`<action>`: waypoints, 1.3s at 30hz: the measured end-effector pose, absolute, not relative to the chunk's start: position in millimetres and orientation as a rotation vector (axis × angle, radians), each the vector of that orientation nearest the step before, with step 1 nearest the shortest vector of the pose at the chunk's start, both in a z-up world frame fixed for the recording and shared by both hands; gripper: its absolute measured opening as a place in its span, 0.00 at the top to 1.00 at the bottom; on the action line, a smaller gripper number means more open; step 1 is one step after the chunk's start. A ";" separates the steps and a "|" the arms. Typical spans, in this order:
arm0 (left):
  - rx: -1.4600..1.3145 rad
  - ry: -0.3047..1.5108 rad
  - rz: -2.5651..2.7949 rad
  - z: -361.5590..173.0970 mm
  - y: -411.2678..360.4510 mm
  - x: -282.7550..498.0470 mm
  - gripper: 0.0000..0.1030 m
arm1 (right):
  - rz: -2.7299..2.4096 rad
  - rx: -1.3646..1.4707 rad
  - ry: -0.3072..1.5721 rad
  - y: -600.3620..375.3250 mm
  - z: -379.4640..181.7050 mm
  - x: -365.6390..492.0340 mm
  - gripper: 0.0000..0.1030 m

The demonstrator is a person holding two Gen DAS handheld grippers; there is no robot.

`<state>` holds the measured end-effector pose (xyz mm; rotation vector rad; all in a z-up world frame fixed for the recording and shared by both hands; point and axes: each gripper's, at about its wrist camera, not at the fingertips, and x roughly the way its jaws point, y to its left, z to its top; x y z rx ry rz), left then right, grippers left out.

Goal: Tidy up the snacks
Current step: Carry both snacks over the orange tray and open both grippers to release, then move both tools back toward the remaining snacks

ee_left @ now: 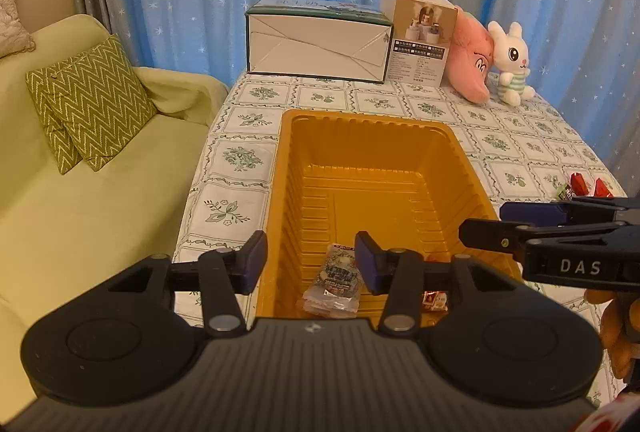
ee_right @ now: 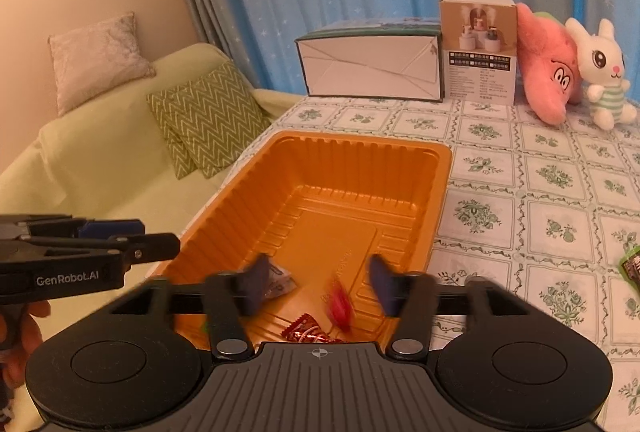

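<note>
While the table [ee_right: 560, 167] w/ its floral cloth carries an orange tray [ee_right: 436, 191] near its left edge, both grippers hang over the tray's near end. Left gripper [ee_left: 310, 260] – jaws wide apart, nothing held. Right gripper [ee_right: 316, 280] – spread too, a blurred red snack [ee_right: 340, 306] between its fingers, touching neither. Clear snack packet [ee_left: 338, 278] lies inside the tray; red candies [ee_left: 592, 185] at the table's right edge.
</note>
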<state>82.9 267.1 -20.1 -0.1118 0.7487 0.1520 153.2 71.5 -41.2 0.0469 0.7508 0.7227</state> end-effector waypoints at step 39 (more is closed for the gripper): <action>-0.069 0.726 -0.160 4.1 42.4 70.5 0.55 | 0.154 0.149 0.690 -208.4 -12.7 52.9 0.43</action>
